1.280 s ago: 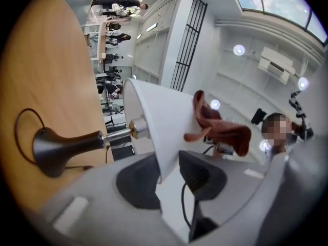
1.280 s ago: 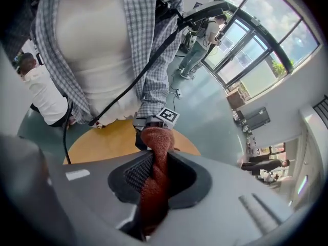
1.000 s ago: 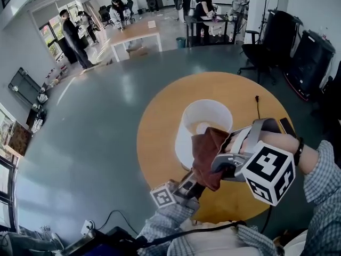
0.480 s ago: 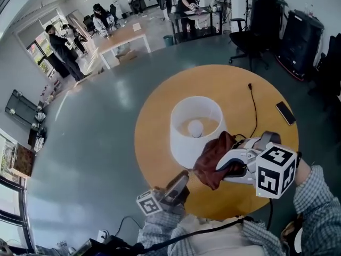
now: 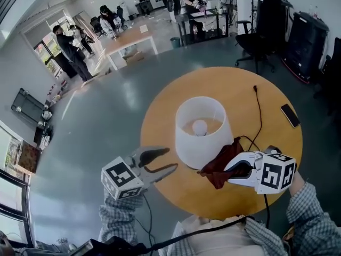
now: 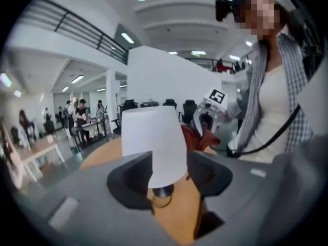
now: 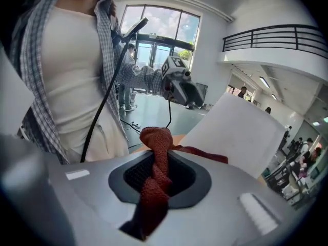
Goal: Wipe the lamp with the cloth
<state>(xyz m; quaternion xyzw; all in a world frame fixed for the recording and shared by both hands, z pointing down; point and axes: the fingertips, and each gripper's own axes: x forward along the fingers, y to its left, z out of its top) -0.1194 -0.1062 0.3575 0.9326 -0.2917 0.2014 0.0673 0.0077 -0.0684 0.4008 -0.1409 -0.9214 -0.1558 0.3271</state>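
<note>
Two tongs sit by the table's (image 5: 224, 79) near edge. The right tongs (image 5: 234, 168) pinch the red cloth (image 5: 219, 164), whose far end lies against the lamp's (image 5: 202, 127) near right side. The left tongs (image 5: 169, 159), just off the near left edge, are spread wide with nothing between them, having just been opening. Beyond them the lamp stands upright at about the table's middle, and a phone (image 5: 290, 114) lies near the right edge.
</note>
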